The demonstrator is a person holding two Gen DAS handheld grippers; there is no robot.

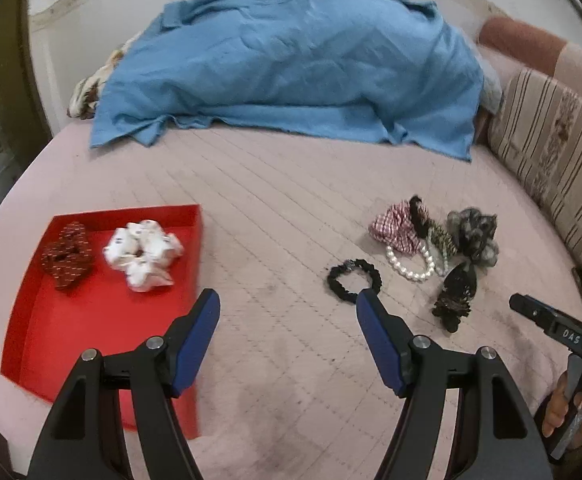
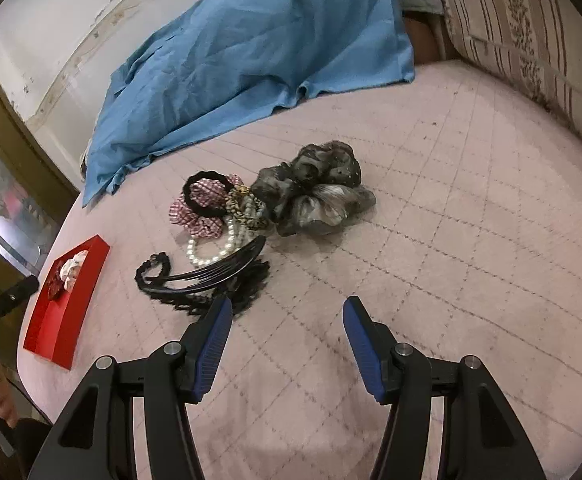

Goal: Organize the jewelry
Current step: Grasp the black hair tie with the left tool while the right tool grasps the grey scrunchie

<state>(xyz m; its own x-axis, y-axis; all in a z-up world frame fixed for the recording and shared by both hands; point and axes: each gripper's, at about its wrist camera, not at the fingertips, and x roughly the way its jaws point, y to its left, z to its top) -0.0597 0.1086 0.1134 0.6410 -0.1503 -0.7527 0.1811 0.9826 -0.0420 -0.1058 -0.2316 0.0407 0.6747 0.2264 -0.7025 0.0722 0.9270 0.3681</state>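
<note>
A red tray point(image 1: 91, 340) lies on the pink quilt at the left and holds a dark red scrunchie point(image 1: 67, 256) and a white scrunchie point(image 1: 143, 254). The tray also shows in the right wrist view point(image 2: 63, 320). A pile of accessories lies to the right: a checked pink scrunchie point(image 2: 203, 216), a pearl bracelet point(image 2: 211, 254), a grey scrunchie point(image 2: 315, 188), a black hair comb point(image 2: 211, 274) and a thin black hair tie point(image 1: 353, 280). My left gripper point(image 1: 289, 300) is open and empty, between the tray and the hair tie. My right gripper point(image 2: 287, 310) is open and empty, just in front of the comb.
A blue cloth point(image 1: 291, 68) covers a heap at the back of the bed. A striped cushion point(image 1: 551, 148) lines the right side. The bed edge point(image 2: 35, 380) and a wall run along the left. The right gripper's tip shows in the left wrist view point(image 1: 531, 308).
</note>
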